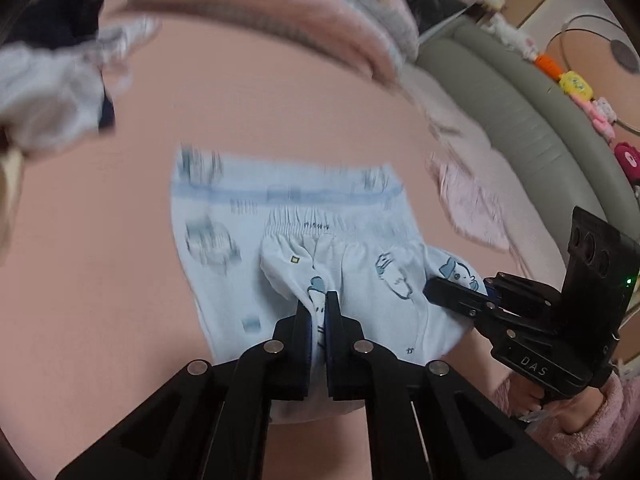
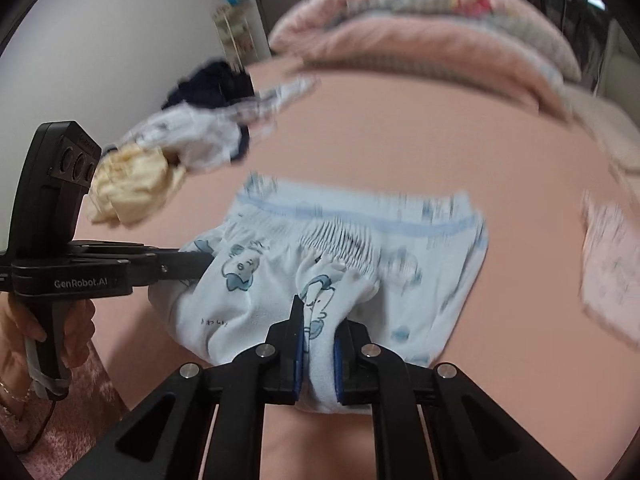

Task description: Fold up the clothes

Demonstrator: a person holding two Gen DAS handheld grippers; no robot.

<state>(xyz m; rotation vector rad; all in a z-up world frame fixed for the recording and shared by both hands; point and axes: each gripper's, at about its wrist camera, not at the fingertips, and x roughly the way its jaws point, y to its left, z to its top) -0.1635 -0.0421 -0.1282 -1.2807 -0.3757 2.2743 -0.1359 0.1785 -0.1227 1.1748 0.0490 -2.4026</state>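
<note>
Pinching a fold of pale blue printed children's pants (image 1: 320, 280), the left gripper (image 1: 319, 312) is closed on the cloth in the left wrist view, its blue pads pressed on either side of a cartoon print. The pants lie on a pink bed sheet (image 1: 120, 300), waistband turned away from the camera, with the near part raised by the grip. The right gripper (image 1: 456, 292) comes in from the right and grips the garment's right edge, held by a hand (image 1: 532, 396) in a fluffy pink sleeve (image 1: 592, 412). A heap of white and navy clothes (image 1: 52, 92) lies at the far left, a pink folded blanket (image 1: 260, 12) beyond.

In the right wrist view the right gripper (image 2: 320, 328) is clamped on a bunched fold at the pants' (image 2: 256, 312) near edge. The left gripper (image 2: 202, 264) reaches in from the left, closed on the garment's left side, its handle in a hand (image 2: 24, 320). A cream garment (image 2: 132, 188) sits just beyond it beside the white and navy heap (image 2: 208, 136); the view is motion-blurred.
</note>
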